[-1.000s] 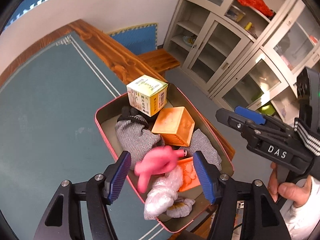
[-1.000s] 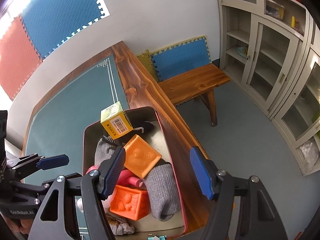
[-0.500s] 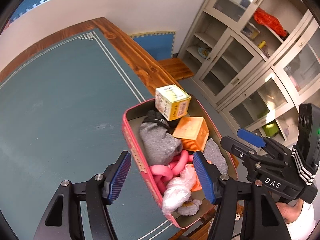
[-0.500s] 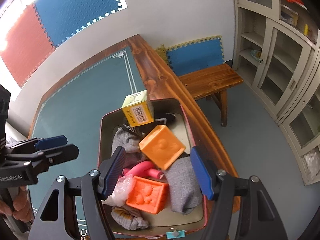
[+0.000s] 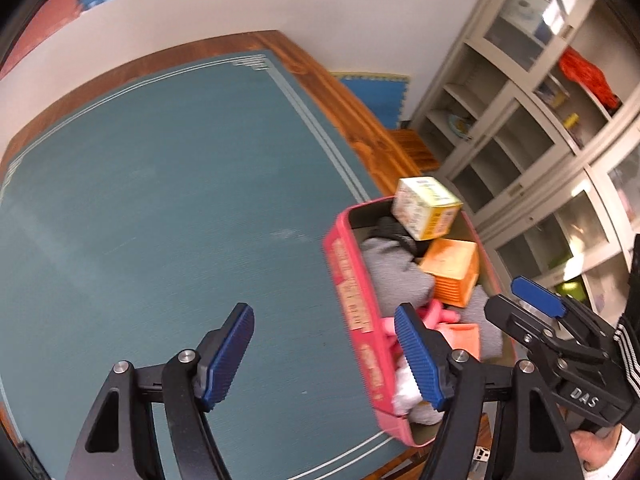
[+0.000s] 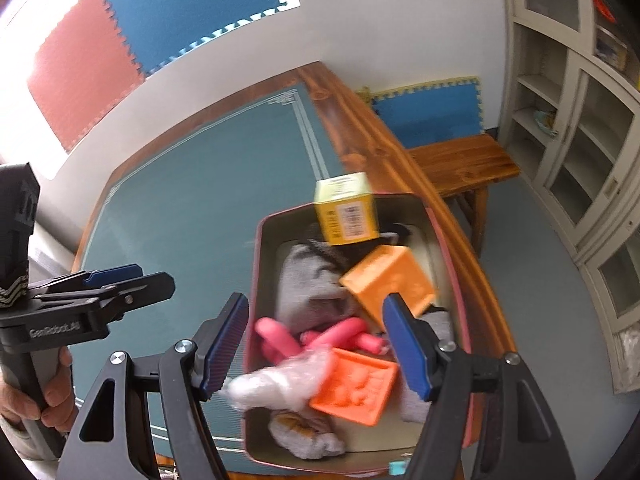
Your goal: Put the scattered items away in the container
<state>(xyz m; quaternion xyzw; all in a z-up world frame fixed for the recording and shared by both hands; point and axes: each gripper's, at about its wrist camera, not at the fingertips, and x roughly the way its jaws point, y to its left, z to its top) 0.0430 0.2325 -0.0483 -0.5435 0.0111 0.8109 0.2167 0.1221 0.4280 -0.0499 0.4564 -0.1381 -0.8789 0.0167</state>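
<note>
above the full pink tin (image 6: 256,280), both the left gripper (image 5: 324,356) and right gripper (image 6: 316,344) hang wide-jawed and empty; best to scan the teal mat (image 5: 160,200) for strays.

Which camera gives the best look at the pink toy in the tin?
The right wrist view: the pink toy lies in the open there, between the grey sock and an orange block. In the left wrist view, a finger hides most of it.
</note>
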